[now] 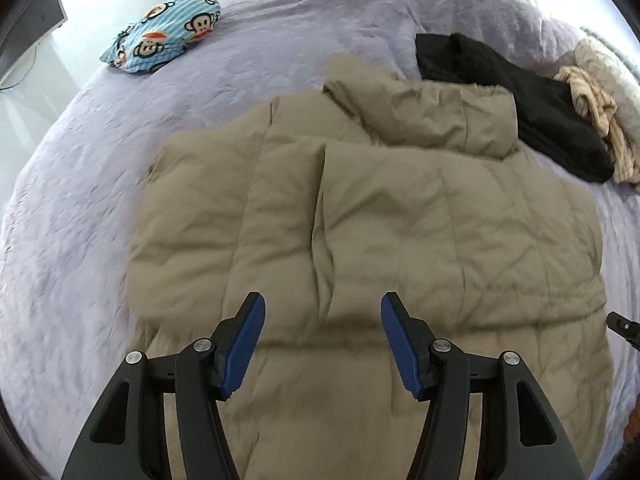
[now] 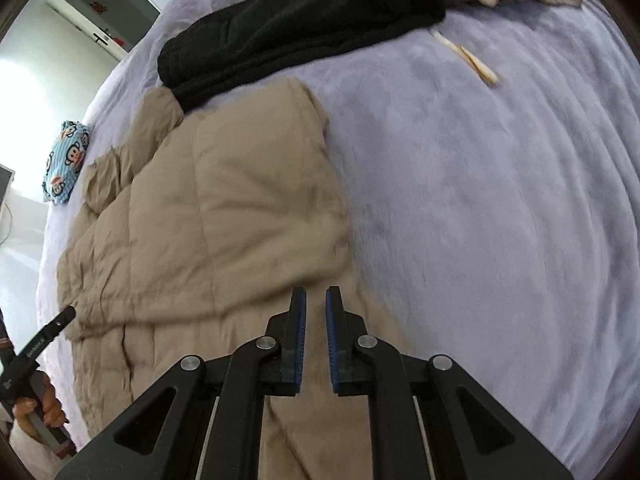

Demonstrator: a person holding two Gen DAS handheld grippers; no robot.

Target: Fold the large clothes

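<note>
A tan puffer jacket (image 1: 360, 216) lies on the lavender bed cover, its sleeves folded in over the body and the collar end at the far side. It also shows in the right wrist view (image 2: 208, 220). My left gripper (image 1: 322, 306) is open and empty, hovering above the jacket's near part. My right gripper (image 2: 316, 300) has its jaws nearly closed with a narrow gap and nothing between them, above the jacket's right edge. The left gripper's tip shows at the left of the right wrist view (image 2: 60, 322).
A black garment (image 1: 512, 100) lies just behind the jacket to the right, with cream knitwear (image 1: 592, 108) beyond it. A blue monkey-print bundle (image 1: 164, 28) sits at the far left of the bed (image 1: 72, 216). The black garment (image 2: 296, 20) touches the jacket's far corner.
</note>
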